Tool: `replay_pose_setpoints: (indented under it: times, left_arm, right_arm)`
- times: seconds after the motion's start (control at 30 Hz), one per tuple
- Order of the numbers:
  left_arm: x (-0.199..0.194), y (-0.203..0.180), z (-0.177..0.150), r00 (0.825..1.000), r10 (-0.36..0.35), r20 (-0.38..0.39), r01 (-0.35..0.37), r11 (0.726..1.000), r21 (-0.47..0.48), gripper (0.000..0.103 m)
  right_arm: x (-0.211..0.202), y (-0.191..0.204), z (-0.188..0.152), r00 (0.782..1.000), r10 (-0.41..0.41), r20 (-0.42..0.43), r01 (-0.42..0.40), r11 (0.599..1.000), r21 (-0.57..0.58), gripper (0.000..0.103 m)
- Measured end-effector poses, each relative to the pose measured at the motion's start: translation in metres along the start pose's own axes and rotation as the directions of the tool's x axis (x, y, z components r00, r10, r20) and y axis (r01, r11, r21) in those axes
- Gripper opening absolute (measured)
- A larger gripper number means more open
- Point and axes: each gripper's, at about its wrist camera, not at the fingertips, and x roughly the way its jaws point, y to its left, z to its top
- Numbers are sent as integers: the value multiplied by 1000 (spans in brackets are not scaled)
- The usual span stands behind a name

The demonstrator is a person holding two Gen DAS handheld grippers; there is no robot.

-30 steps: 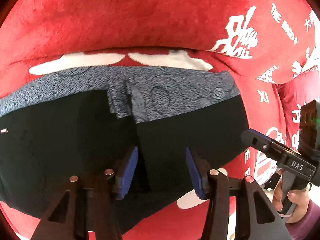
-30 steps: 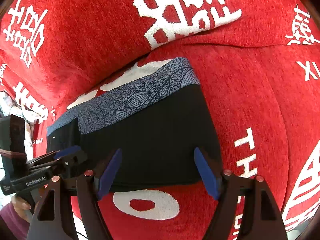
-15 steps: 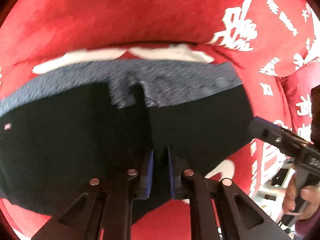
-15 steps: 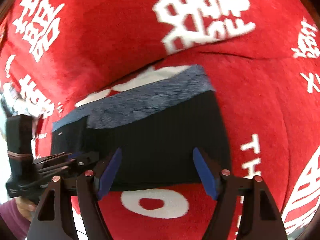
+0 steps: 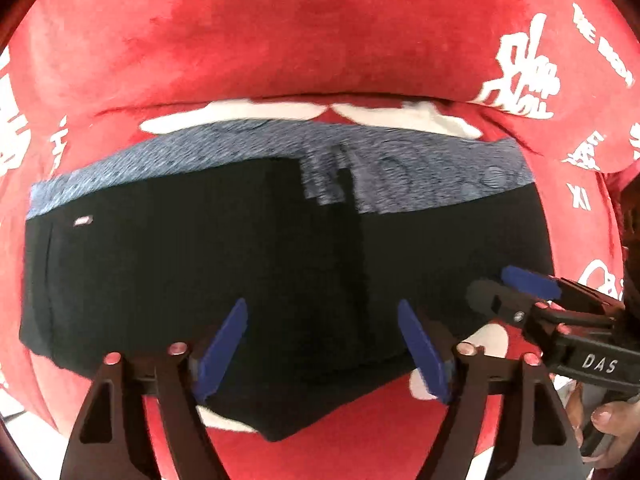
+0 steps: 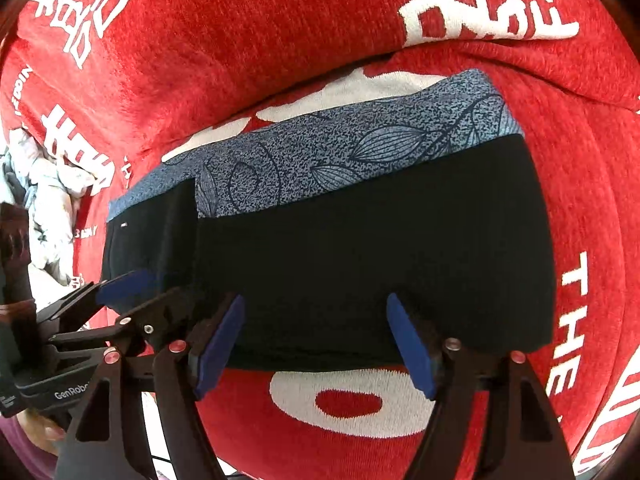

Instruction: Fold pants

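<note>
The black pants (image 5: 280, 272) with a grey-blue patterned band (image 5: 420, 176) lie folded on the red sofa seat; they also show in the right wrist view (image 6: 360, 264). My left gripper (image 5: 324, 348) is open and empty over the near edge of the pants. My right gripper (image 6: 316, 344) is open and empty at the near edge of the right part of the pants. The right gripper shows at the right of the left wrist view (image 5: 532, 292). The left gripper shows at the left of the right wrist view (image 6: 124, 292).
The red sofa (image 5: 320, 40) with white lettering has its backrest behind the pants. A pile of pale cloth (image 6: 52, 184) lies at the far left in the right wrist view. The seat's front edge is just below the grippers.
My left gripper shut on a fold of the pants half a second ago and has opened again, pulling back a little. The right gripper stayed open and barely moved.
</note>
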Motion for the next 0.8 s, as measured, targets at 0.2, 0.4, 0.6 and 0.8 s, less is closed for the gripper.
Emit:
replay_pose_setpoints:
  times: [0.2, 0.4, 0.6, 0.8]
  left_arm:
    - [-5, 25, -11, 998, 62, -3, -62, 997, -41, 95]
    - [-6, 58, -25, 988, 148, -39, -152, 983, -101, 95]
    - [-11, 82, -38, 986, 159, -47, -164, 976, -142, 95]
    - [-9, 101, -47, 987, 147, -56, -155, 971, -181, 95]
  right_arm:
    - [-9, 16, 8, 999, 1, 36, 0, 1000, -2, 77]
    - [14, 61, 35, 999, 38, 6, -38, 997, -70, 77]
    - [44, 80, 16, 994, 15, -108, -24, 996, -83, 78]
    - [36, 84, -5, 992, -2, -130, -11, 995, -95, 78]
